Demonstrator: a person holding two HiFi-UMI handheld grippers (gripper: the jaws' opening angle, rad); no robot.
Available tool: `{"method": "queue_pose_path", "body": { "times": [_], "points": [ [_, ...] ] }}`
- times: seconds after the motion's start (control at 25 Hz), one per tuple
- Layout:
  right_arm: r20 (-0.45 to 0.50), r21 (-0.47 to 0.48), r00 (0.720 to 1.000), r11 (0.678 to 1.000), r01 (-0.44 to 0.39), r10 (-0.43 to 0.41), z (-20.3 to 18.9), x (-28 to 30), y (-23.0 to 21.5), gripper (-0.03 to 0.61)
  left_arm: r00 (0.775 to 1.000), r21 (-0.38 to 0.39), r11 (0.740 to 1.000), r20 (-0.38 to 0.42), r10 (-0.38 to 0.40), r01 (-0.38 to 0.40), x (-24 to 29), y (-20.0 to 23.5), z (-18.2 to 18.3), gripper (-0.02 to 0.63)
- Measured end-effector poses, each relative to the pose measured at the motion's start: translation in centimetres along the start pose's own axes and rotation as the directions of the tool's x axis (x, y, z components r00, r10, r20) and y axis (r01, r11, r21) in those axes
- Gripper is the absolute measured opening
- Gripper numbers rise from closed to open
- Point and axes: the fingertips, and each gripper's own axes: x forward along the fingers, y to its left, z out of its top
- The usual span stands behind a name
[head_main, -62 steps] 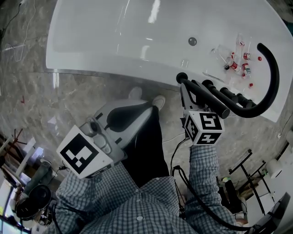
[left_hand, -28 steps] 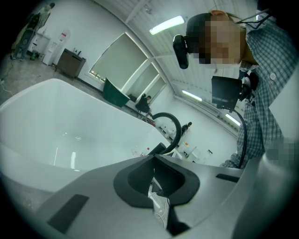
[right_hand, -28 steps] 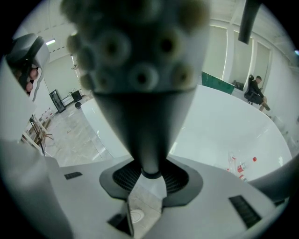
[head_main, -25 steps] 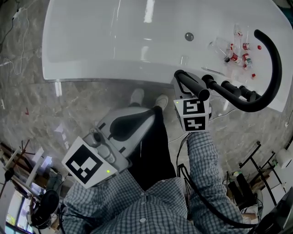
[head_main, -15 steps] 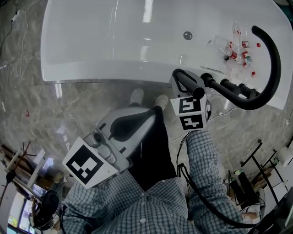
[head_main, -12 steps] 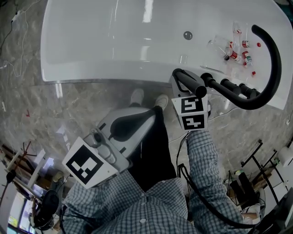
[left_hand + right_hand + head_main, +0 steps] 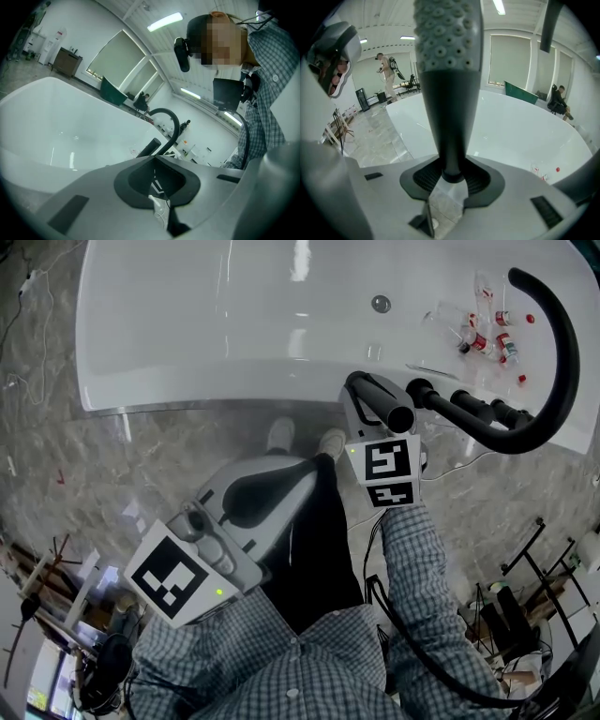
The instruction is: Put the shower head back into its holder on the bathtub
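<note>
Bathtub (image 7: 234, 334) behind shower head (image 7: 447, 93) between fingers (image 7: 425, 183)

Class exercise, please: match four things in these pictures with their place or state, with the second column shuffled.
Things:
1. shower head
2. left tool
3. small bottles
4. black curved pipe

Place or state:
A. shut, holding nothing
B. lying on the bathtub ledge
C. clamped in the right tool
D. arching above the ledge

Pairs: 1-C, 2-A, 3-B, 4-D
</note>
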Motion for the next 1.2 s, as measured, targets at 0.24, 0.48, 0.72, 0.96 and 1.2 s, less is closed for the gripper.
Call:
{"method": "queue_pose_path", "body": {
  "times": [0.24,0.48,0.72,0.96,1.2],
  "points": [
    [0.031,-0.014,0.999,1.000,-0.014,0.015,-0.9,-0.5,0.0,0.126,1.000,0.014,1.000,-0.003,-0.002,0.002,0.9,-0.1,-0.3,0.009],
    [0.031,-0.024,0.999,1.000,-0.008,0.009,-1.8,-1.8,-0.3,0.126,1.000,0.028,1.000,-0.016,0.000,0.000,1.5,-0.4,-0.6,0.009],
    [0.051,0.002,0.999,1.000,-0.011,0.011,-2.1,-3.1,-0.7,0.105,1.000,0.047,0.999,-0.016,0.008,-0.008,1.7,-0.4,-1.1,0.009],
    [0.056,0.007,0.998,1.000,0.009,-0.010,-1.8,-4.3,-0.9,0.058,1.000,0.070,0.997,-0.016,0.010,-0.009,1.4,-0.8,-1.1,0.009],
    [0.070,0.050,0.998,0.999,-0.004,0.001,-0.9,-6.4,-0.9,0.029,1.000,0.096,0.995,-0.005,0.018,-0.018,0.9,-1.3,-0.3,0.009]
  ]
}}
